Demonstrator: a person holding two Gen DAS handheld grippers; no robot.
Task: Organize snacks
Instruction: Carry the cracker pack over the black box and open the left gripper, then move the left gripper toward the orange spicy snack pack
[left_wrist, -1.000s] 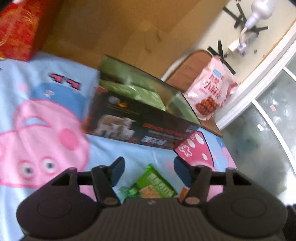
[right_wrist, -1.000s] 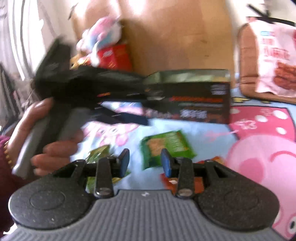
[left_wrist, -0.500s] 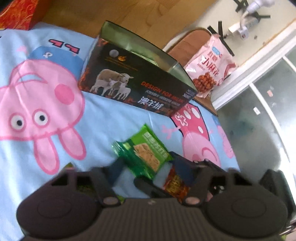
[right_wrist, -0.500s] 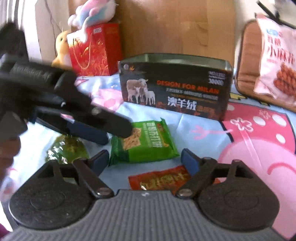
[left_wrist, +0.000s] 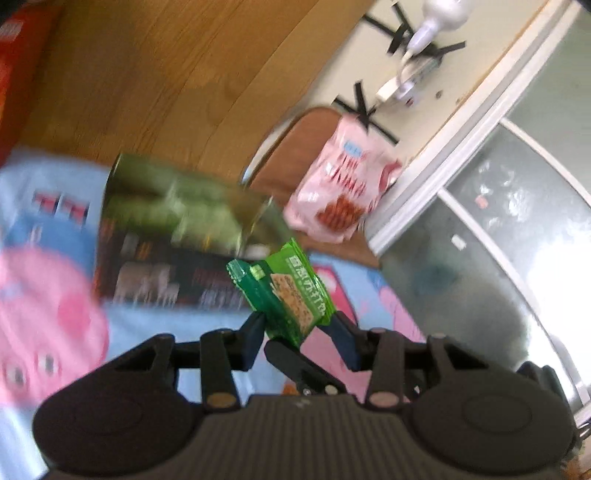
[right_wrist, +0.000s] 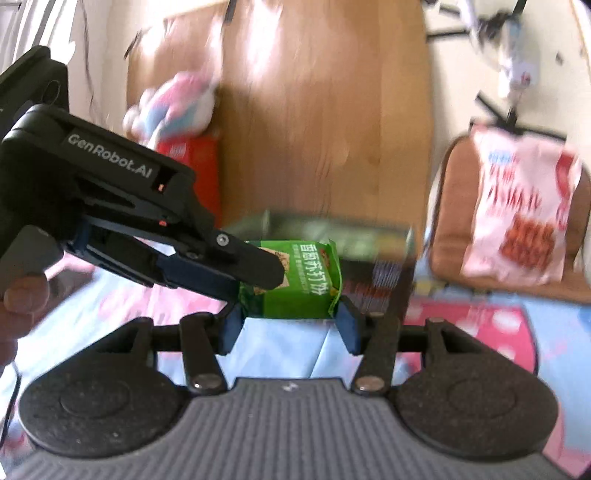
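One brand name reads clearly; the rest is blurred print.

White lettering "GenRobot.AI" runs along the black body of the left claw (right_wrist: 255, 271), seen at the left of the right wrist view. The green cracker packet (right_wrist: 295, 280) held between the claws carries white Chinese characters, perhaps a soda-cracker name, too soft to read for certain. The pink snack bag (right_wrist: 517, 210) at far right and the dark tin box (left_wrist: 173, 251) behind the packet bear print smeared past reading.
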